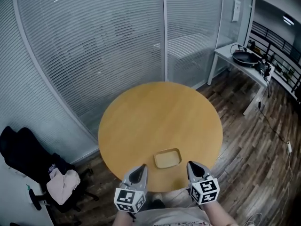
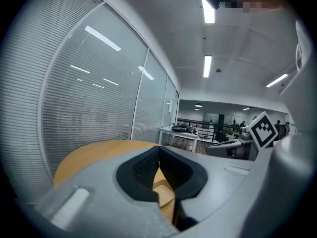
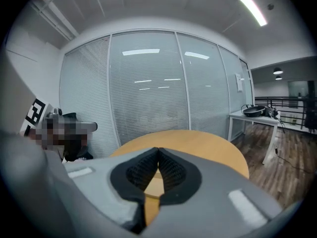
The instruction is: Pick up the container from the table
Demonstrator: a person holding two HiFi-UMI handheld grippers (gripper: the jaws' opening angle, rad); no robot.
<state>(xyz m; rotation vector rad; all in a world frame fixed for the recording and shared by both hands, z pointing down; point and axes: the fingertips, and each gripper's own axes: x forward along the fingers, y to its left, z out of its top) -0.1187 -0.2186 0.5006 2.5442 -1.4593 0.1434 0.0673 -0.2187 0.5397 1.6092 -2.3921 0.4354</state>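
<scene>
A shallow, tan rectangular container (image 1: 168, 158) lies near the front edge of the round wooden table (image 1: 160, 121). My left gripper (image 1: 136, 174) hovers at the table's near edge, just left of the container, with its jaws touching at the tips and nothing held. On the container's other side my right gripper (image 1: 196, 169) is shut and empty too. In the left gripper view (image 2: 159, 148) part of the container (image 2: 163, 191) shows below the pads. The right gripper view (image 3: 158, 150) looks across the table top (image 3: 198, 142).
A glass wall with blinds (image 1: 103, 46) stands behind the table. A black office chair with clothing (image 1: 42, 173) is at the left. A white side table (image 1: 242, 62) holding a black pan (image 1: 245, 57) is at the far right, over wooden flooring.
</scene>
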